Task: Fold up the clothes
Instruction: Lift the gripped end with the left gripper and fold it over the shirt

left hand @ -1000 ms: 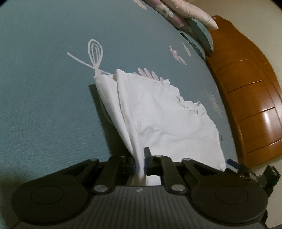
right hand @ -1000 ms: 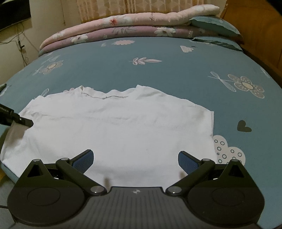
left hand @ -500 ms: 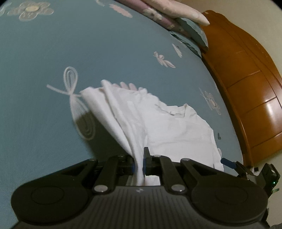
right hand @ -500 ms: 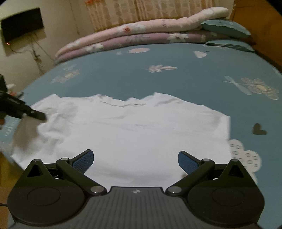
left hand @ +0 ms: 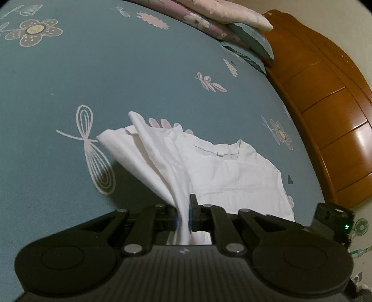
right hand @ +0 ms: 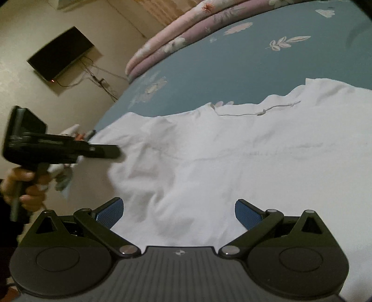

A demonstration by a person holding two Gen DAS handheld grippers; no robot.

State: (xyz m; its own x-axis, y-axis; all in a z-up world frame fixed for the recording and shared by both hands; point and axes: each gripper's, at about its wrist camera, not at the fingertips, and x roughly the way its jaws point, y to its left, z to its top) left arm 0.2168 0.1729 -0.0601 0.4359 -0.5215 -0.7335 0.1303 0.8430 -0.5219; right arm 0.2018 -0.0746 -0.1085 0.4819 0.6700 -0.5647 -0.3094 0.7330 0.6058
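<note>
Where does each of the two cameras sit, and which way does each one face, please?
Left wrist: on the left gripper, looking down along its fingers across the shirt and blue sheet to the headboard; its pads pinch a shirt edge, and the right gripper's corner shows.
Right wrist: on the open right gripper, low over the shirt, facing the quilts and wall screen; the person's hand holds the left gripper.
Shared: shirt, sheet, quilts.

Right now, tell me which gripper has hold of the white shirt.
The left gripper: its pads pinch a bunch of the white shirt. The right gripper stands wide open, empty.
</note>
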